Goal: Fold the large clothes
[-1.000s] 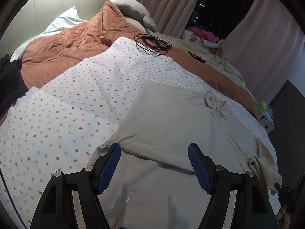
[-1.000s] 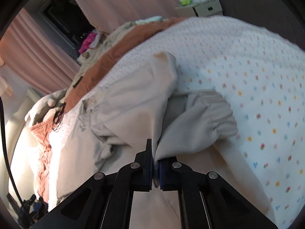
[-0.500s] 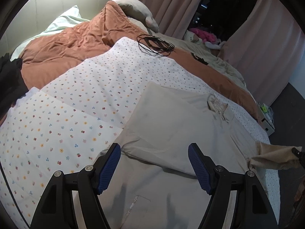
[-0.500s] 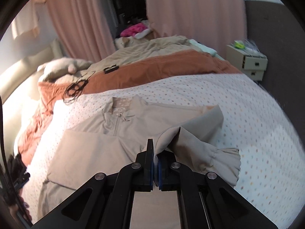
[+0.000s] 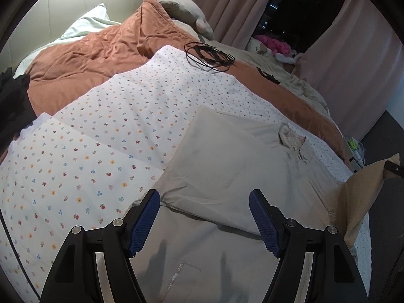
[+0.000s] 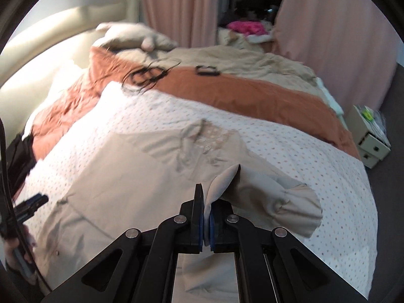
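Right wrist view shows the right tool clamped on the cuff end of the beige jacket's sleeve, which a second ago drooped low beside the bed's edge and now hangs lifted above the jacket, level with its collar. That suggests the sleeve fold inward is underway, with the other side already folded over. The left tool has stayed put, its jaws wide apart and empty, over the jacket's lower half. The jacket lies flat on the flowered sheet. The only container, a small drawer unit beyond the collar side of the bed, is closed; its contents cannot be seen.
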`<act>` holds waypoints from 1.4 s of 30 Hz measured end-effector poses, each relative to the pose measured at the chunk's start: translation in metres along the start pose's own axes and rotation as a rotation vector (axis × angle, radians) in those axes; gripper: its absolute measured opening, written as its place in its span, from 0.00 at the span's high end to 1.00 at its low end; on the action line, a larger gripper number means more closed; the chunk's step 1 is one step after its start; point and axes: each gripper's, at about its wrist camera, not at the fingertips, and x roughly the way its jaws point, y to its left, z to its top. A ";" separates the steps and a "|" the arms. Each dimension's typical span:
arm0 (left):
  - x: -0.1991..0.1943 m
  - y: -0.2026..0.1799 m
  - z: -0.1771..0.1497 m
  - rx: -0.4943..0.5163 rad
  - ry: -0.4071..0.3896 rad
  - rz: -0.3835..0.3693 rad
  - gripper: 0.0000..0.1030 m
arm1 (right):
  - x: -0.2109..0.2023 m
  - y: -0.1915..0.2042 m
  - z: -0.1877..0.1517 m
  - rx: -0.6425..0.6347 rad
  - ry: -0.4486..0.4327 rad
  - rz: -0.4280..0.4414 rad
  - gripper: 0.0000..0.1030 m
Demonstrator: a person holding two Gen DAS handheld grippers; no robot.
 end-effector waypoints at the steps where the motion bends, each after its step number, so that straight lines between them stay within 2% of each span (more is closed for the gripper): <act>1: 0.001 0.000 0.000 0.000 0.001 0.002 0.28 | 0.007 0.008 0.003 -0.008 0.029 0.001 0.95; 3: 0.002 0.001 0.001 0.002 0.004 0.002 0.28 | 0.021 0.021 0.005 -0.007 0.066 0.029 0.86; 5: 0.003 0.003 0.001 0.004 0.007 0.004 0.28 | 0.029 0.024 0.002 0.025 0.056 0.092 0.48; 7: 0.002 0.006 0.002 0.004 0.006 0.006 0.28 | 0.031 0.021 -0.004 0.075 0.017 0.132 0.30; 11: 0.000 0.012 0.003 -0.010 0.000 0.008 0.28 | 0.044 0.006 -0.016 0.172 0.016 0.133 0.29; 18: -0.001 0.020 0.005 -0.041 -0.001 0.007 0.28 | 0.114 -0.040 -0.063 0.361 0.142 0.072 0.29; 21: -0.004 0.025 0.007 -0.047 -0.006 0.014 0.28 | 0.151 -0.055 -0.086 0.439 0.198 0.072 0.29; 25: -0.004 0.033 0.010 -0.069 -0.009 0.021 0.28 | 0.174 -0.065 -0.101 0.509 0.196 0.101 0.29; 27: -0.004 0.036 0.012 -0.084 -0.008 0.018 0.28 | 0.180 -0.068 -0.103 0.539 0.169 0.124 0.39; 28: -0.004 0.038 0.012 -0.090 -0.007 0.016 0.28 | 0.181 -0.070 -0.103 0.547 0.160 0.135 0.65; 29: -0.004 0.039 0.012 -0.093 -0.005 0.015 0.28 | 0.181 -0.070 -0.101 0.558 0.152 0.139 0.96; 31: -0.003 0.039 0.013 -0.095 0.001 0.016 0.28 | 0.171 -0.070 -0.095 0.567 0.105 0.133 0.95; 34: -0.003 0.039 0.013 -0.095 0.007 0.017 0.28 | 0.139 -0.050 -0.079 0.475 0.016 0.111 0.96; 39: -0.005 0.040 0.013 -0.095 0.005 0.014 0.28 | 0.085 0.009 -0.054 0.280 -0.081 0.101 0.96; 42: -0.007 0.041 0.013 -0.101 0.009 0.005 0.28 | 0.068 0.050 -0.051 0.173 -0.084 0.095 0.96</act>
